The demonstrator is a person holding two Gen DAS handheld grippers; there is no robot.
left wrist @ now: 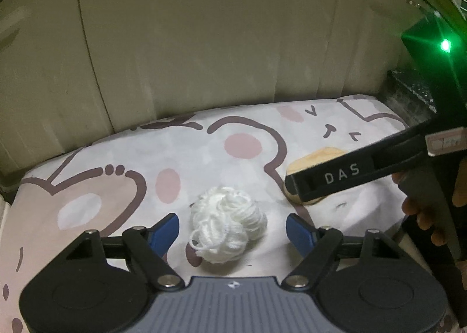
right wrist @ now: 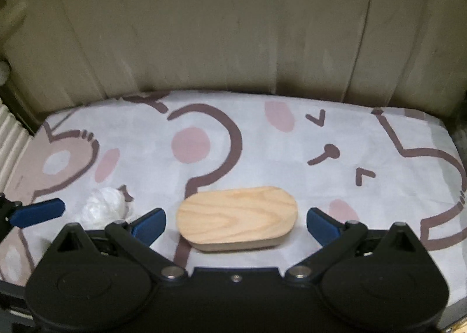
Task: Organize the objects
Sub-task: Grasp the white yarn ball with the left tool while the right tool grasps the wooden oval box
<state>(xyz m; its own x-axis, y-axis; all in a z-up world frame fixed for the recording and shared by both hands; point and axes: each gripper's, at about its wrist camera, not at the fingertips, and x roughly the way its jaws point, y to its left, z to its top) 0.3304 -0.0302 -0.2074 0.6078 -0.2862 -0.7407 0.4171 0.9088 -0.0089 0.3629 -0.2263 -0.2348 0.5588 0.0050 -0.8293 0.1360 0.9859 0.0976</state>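
A cloth (left wrist: 204, 158) (right wrist: 262, 140) printed with cartoon animal faces in brown outline and pink patches covers the flat surface, running back to a beige panelled wall (left wrist: 204, 41) (right wrist: 233, 26). Two things lie directly on it. A loose ball of white yarn (left wrist: 229, 230) (right wrist: 103, 207) sits toward the left, a strand looping out at its near side. To its right, well apart, a rounded oblong wooden block (right wrist: 238, 217) (left wrist: 315, 159) lies flat, its grain showing.
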